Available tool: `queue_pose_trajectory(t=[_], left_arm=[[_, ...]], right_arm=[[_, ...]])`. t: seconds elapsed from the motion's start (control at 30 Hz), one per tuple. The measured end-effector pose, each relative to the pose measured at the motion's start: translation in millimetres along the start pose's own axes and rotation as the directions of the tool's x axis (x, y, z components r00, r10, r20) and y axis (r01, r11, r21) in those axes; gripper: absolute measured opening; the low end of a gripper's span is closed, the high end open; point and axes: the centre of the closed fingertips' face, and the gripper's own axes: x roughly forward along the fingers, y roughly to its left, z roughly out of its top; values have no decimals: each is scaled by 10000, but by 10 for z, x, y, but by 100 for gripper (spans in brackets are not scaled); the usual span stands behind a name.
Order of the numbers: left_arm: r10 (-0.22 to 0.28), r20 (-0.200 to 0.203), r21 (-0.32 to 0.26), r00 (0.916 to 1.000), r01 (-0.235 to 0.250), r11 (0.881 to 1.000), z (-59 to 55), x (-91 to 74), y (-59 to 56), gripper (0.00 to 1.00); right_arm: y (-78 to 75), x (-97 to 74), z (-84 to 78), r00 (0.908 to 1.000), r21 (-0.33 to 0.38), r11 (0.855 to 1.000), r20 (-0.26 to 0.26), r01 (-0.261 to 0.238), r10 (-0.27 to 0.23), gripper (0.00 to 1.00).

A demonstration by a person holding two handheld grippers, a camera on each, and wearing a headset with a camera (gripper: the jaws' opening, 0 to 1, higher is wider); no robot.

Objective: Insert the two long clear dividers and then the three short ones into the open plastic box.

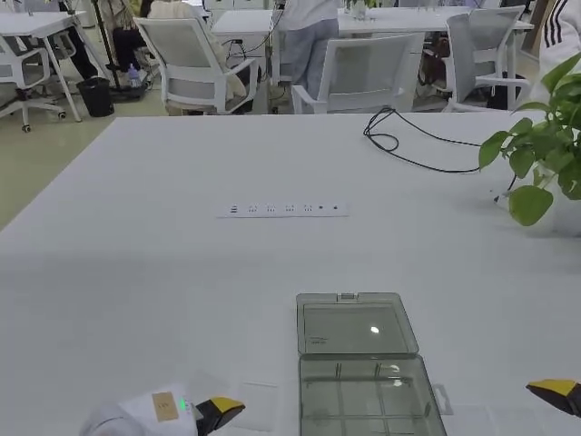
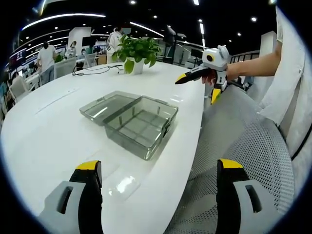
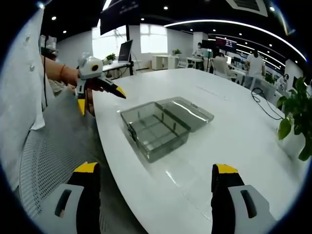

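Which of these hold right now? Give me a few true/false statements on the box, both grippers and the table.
1. The box has its lid folded open. True.
2. The left gripper is clamped shut. False: its jaws stand wide apart with nothing between them.
3. The right gripper is open. True.
4. The power strip sits inside the box. False: it lies on the table beyond the lid, apart from it.
5. A plant stands on the table. True.
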Motion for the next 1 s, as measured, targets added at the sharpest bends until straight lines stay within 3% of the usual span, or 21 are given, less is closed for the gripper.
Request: queue_pose_trajectory(t=[0.73,1.0], left_arm=[[45,13,-60,10000,-45,10000,11,-16,21,100],[245,119,-178,9996,-243,9995,34,-56,94,100]], right_arm=[[-13,16,7,10000,53,10000,63,8,-9,96],[-18,15,2,10000,90,10000,84,39,-40,95]])
